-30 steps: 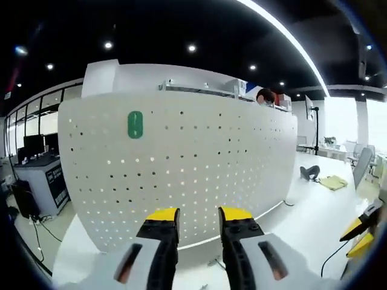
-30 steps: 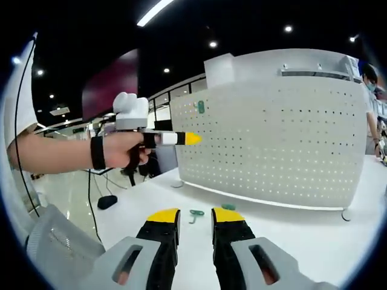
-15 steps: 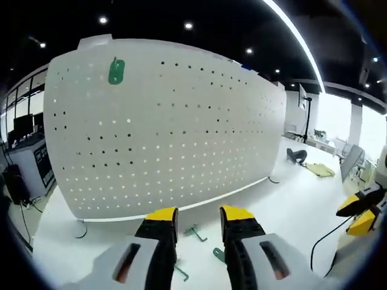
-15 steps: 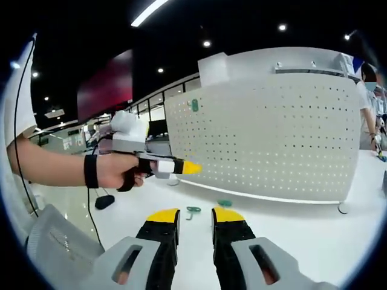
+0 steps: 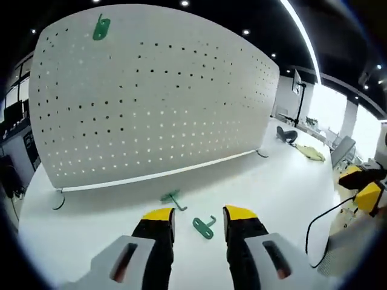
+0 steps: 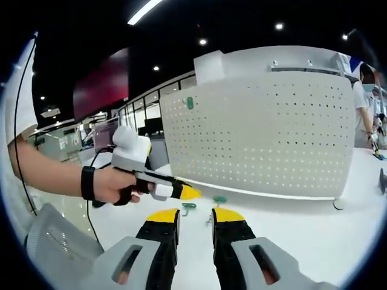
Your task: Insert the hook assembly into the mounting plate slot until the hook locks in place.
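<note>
Two green hooks (image 5: 204,226) are now framed just beyond the lowered left gripper (image 5: 197,212), fingers parted and empty; right gripper (image 6: 195,215) likewise, seemingly; pegboard (image 5: 151,96) awaits.

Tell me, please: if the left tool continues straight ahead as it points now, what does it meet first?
Probably the green hook lying on the white table, just ahead of the left tool; depth is uncertain.

In the right gripper view our own jaws cover part of one green hook (image 6: 219,199); the other hook (image 6: 188,207) is too small to read its shape. The pegboard (image 6: 266,133) runs under the left gripper (image 6: 188,192) tip. Green clip (image 5: 101,28) on the board: too small for detail.
</note>
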{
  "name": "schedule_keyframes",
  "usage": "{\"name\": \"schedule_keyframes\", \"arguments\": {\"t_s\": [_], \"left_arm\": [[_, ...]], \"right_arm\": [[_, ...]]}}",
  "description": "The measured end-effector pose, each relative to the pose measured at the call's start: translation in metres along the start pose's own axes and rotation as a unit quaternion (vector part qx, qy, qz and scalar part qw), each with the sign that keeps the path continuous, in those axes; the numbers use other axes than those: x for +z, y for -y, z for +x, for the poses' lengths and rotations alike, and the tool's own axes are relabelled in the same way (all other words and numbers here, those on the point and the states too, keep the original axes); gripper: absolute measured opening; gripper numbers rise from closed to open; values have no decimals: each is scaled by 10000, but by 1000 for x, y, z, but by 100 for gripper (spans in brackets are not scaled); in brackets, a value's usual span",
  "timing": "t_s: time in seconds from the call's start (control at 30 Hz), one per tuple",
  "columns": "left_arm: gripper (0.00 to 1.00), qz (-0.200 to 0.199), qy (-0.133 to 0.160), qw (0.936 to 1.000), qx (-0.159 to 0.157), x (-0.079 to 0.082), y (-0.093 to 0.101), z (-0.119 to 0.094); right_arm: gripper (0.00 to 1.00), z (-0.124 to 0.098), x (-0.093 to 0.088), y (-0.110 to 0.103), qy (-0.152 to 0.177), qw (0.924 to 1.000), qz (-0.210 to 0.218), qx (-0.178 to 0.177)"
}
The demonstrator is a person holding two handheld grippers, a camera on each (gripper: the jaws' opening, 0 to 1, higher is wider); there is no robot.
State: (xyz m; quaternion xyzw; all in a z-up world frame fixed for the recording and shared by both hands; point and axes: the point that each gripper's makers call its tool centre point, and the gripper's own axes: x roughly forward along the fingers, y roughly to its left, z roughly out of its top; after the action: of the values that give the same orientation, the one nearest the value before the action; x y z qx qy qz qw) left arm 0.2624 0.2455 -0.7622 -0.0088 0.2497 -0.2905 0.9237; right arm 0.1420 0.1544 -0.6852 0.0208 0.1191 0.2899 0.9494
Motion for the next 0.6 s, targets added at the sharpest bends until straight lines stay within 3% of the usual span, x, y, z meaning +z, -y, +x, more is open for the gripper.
{"name": "schedule_keyframes", "arguments": {"t_s": [0.2, 0.6], "left_arm": [[34, -14, -330, 9994, -118, -20, 10, 7], [34, 28, -735, 9973, -59, -45, 14, 27]], "right_arm": [[21, -1, -3, 0, -7, 10000, 40, -38], [21, -3, -10, 6, -25, 9999, 127, -99]]}}
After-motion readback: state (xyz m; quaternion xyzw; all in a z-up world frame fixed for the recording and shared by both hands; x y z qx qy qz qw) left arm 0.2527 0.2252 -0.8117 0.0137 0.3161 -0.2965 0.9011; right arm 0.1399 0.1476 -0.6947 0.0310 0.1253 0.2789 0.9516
